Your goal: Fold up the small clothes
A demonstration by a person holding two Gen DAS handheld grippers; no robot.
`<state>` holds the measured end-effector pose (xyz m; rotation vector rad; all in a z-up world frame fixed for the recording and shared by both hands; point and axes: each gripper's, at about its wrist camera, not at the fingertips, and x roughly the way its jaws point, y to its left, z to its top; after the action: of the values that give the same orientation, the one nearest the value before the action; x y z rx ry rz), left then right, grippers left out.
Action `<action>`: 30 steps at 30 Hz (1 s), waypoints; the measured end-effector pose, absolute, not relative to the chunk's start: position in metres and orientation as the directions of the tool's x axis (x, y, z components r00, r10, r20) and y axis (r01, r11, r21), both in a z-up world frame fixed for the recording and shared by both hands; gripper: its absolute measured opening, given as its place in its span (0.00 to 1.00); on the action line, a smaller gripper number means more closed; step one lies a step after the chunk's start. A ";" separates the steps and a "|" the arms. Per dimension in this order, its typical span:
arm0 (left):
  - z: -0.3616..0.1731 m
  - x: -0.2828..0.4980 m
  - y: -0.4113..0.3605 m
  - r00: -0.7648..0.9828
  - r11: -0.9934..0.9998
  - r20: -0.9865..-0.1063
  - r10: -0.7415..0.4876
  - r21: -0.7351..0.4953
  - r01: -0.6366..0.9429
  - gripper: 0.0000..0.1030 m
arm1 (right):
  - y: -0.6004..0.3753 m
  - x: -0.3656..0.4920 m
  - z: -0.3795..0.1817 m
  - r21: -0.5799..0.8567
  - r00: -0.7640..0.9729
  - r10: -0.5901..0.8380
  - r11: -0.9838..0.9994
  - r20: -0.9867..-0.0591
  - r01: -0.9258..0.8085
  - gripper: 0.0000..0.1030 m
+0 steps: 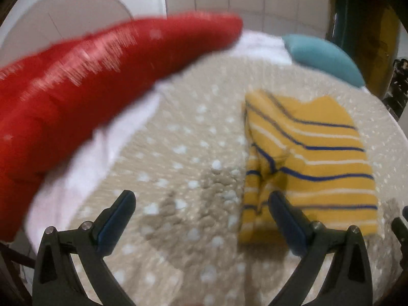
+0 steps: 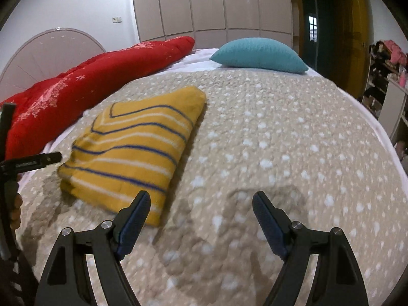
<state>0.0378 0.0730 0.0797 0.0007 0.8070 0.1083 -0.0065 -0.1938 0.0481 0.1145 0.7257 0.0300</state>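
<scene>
Knit striped garment (image 2: pixel 132 150); nubby bedspread (image 2: pixel 280 153); glossy wardrobe (image 2: pixel 204 5).

Yellow garment (image 2: pixel 132 150), blue-white stripes.

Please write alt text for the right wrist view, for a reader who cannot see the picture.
A folded yellow garment with blue and white stripes lies on a beige dotted bedspread, ahead and left of the open, empty right gripper. Behind it lie a red quilt and a teal pillow.
</scene>
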 end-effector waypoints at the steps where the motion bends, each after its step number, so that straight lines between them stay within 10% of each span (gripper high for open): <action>1: 0.086 0.023 0.072 0.707 0.995 -0.702 0.089 0.037 -0.088 1.00 | -0.191 -0.010 0.047 0.119 0.746 0.071 0.993 -0.662 0.011 0.84; 30: 0.046 -0.070 0.005 0.631 0.999 -0.776 -0.008 0.019 0.035 1.00 | -0.147 -0.050 0.020 -0.014 0.715 -0.016 1.000 -0.699 0.009 0.86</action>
<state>-0.0704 0.0045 0.0457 0.0329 0.8875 -0.0243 -0.0500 -0.1469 0.0200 -0.0103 0.7740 -0.0140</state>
